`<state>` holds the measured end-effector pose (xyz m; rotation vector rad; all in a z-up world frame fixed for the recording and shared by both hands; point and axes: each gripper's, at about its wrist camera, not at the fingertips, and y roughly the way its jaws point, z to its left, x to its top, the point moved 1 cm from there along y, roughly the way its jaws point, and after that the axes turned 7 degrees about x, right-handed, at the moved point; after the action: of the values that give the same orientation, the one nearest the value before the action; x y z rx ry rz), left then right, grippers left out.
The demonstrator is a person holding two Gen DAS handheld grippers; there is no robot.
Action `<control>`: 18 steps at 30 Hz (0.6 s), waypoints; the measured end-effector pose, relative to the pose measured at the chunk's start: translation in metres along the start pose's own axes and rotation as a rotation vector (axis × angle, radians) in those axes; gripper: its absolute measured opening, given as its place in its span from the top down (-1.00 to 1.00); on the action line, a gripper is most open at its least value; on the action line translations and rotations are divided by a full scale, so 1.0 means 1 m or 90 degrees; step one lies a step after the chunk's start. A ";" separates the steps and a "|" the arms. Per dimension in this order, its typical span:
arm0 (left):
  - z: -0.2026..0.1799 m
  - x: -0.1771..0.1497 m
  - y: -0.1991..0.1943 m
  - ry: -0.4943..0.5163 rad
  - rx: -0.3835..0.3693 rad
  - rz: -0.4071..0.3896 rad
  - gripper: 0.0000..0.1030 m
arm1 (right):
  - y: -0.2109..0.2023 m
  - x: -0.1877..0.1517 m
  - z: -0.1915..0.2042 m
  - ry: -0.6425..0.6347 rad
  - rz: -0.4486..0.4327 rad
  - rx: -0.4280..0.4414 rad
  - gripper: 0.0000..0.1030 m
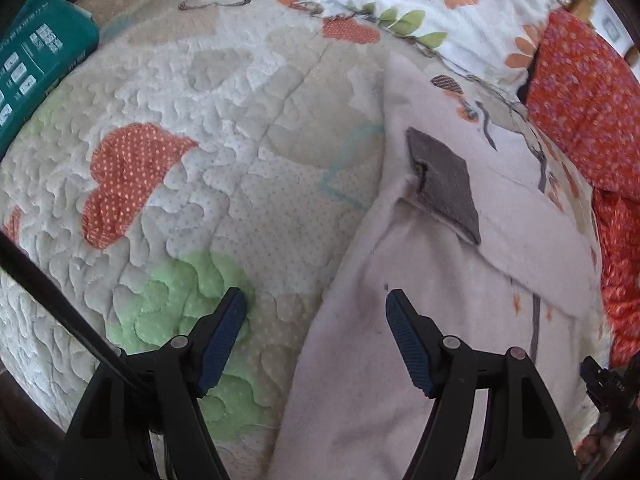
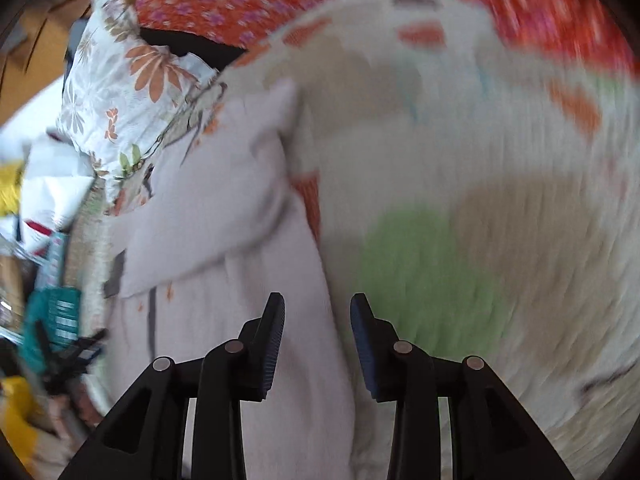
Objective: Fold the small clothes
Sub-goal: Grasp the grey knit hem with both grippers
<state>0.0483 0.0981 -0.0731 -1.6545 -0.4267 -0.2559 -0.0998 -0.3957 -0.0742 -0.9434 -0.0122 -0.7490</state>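
A small pale pink garment (image 1: 424,280) with a grey square patch (image 1: 444,184) lies on a quilted bedspread (image 1: 200,152); part of it is folded over. My left gripper (image 1: 314,304) is open and empty, its jaws straddling the garment's left edge just above it. In the blurred right wrist view the same garment (image 2: 224,208) lies to the left. My right gripper (image 2: 318,308) is open and empty over the garment's right edge, beside a green quilt patch (image 2: 424,280).
A teal box (image 1: 36,60) sits at the quilt's far left. A white floral pillow (image 1: 448,4) and an orange floral cushion (image 1: 588,104) lie at the back right. Clutter (image 2: 48,280) lies beyond the bed's left side in the right wrist view.
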 end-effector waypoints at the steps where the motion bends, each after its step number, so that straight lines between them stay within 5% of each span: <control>1: -0.005 -0.005 -0.002 0.020 0.000 0.000 -0.37 | 0.005 -0.010 -0.006 0.026 0.003 0.036 0.27; 6: -0.010 -0.035 -0.014 0.052 -0.045 0.015 -0.34 | 0.007 -0.038 -0.004 0.058 0.016 0.131 0.27; 13: 0.018 -0.097 -0.031 -0.038 -0.171 0.058 -0.21 | 0.013 -0.085 0.007 0.065 0.068 0.204 0.27; 18: 0.027 -0.138 -0.037 -0.068 -0.193 0.069 -0.21 | 0.012 -0.118 0.010 0.063 0.090 0.228 0.27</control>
<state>-0.0939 0.1108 -0.0993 -1.9887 -0.3917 -0.1568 -0.1784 -0.3163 -0.1152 -0.5589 0.0067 -0.6360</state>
